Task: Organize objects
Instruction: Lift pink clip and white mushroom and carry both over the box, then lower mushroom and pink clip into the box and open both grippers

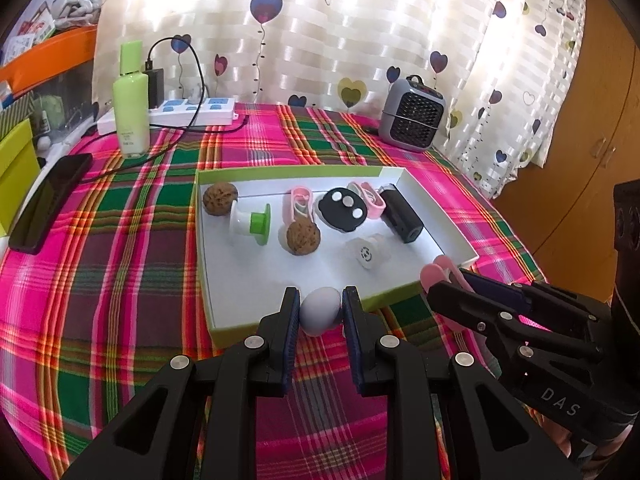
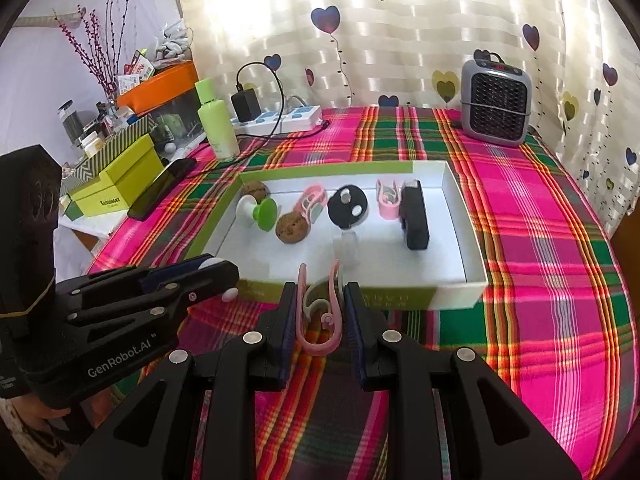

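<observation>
Two grippers low in frame: left gripper (image 1: 321, 312) pinching pale lilac egg-shaped object (image 1: 320, 310), right gripper (image 2: 320, 312) pinching pink plastic clip (image 2: 322, 316), before green-rimmed white tray (image 1: 440, 216).

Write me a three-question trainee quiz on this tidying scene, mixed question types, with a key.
1. True or false: the left gripper is shut on a pale egg-shaped object.
2. What does the right gripper hold? A) a walnut B) a pink clip C) the phone
3. How many walnuts lie in the white tray?

Key: 1 true. 2 B. 3 two: one near the far left corner, one mid-tray.
</observation>
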`<state>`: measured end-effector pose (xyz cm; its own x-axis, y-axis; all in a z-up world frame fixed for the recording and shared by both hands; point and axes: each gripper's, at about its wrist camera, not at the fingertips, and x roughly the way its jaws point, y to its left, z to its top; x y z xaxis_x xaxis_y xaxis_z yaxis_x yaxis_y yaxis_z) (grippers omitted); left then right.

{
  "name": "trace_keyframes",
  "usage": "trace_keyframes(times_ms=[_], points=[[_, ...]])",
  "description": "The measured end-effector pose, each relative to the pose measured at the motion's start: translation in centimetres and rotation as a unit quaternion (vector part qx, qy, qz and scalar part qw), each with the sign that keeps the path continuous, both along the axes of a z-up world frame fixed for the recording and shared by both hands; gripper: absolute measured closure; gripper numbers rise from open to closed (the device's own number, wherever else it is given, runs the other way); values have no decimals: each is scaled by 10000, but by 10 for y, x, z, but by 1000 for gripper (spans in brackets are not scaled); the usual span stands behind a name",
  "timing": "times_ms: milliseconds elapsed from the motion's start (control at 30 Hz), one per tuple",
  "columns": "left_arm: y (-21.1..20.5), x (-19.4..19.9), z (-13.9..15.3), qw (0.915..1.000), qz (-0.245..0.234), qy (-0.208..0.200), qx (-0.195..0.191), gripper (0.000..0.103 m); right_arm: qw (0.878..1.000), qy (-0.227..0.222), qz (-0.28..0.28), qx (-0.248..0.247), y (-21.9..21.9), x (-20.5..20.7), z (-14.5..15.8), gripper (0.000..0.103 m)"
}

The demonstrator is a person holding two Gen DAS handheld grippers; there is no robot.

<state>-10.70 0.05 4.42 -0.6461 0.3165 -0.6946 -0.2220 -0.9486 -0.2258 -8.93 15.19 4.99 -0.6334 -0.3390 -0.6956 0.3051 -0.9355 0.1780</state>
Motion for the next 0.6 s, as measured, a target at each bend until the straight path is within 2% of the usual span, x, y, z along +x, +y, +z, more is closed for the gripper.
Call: trace_keyframes(times_ms=[233, 600], points=[[-3, -11, 4, 10000, 45, 67, 20, 83, 10000, 14, 51, -58, -6, -16, 3, 79], [-9, -38, -7, 9998, 184, -85, 48, 83, 9997, -140, 117, -185, -15, -48, -6, 79]])
